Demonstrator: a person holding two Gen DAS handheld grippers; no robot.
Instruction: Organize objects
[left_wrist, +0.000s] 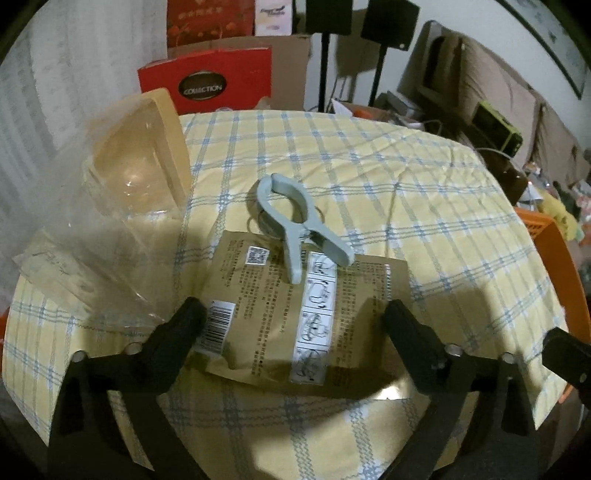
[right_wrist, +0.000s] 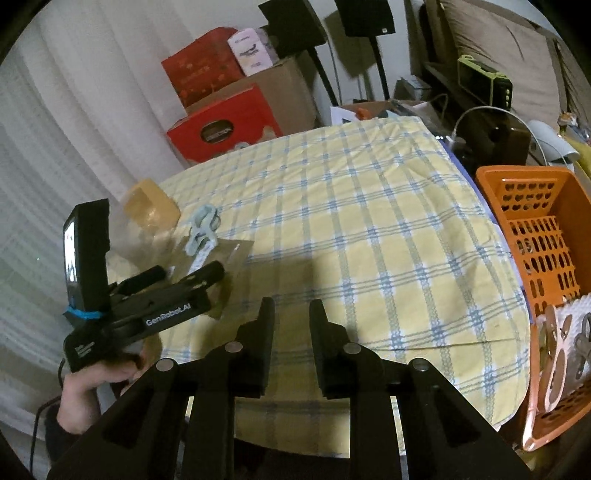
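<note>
A brown pouch (left_wrist: 273, 317) with a barcode and a white picture strip lies flat on the yellow checked tablecloth (left_wrist: 406, 192). A pale grey-blue clip (left_wrist: 291, 221) rests across its far edge. My left gripper (left_wrist: 293, 314) is open wide, its black fingers standing at the pouch's left and right edges. In the right wrist view a hand holds that left gripper (right_wrist: 190, 271) over the pouch (right_wrist: 229, 254) and clip (right_wrist: 201, 229). My right gripper (right_wrist: 291, 310) hangs over the cloth's near edge, its fingers a narrow gap apart with nothing between them.
A clear plastic container (left_wrist: 136, 173) with a tan lid lies on its side left of the pouch. An orange slotted basket (right_wrist: 535, 236) stands at the table's right edge and holds some items. Red boxes (left_wrist: 207, 85) and cardboard cartons stand behind the table.
</note>
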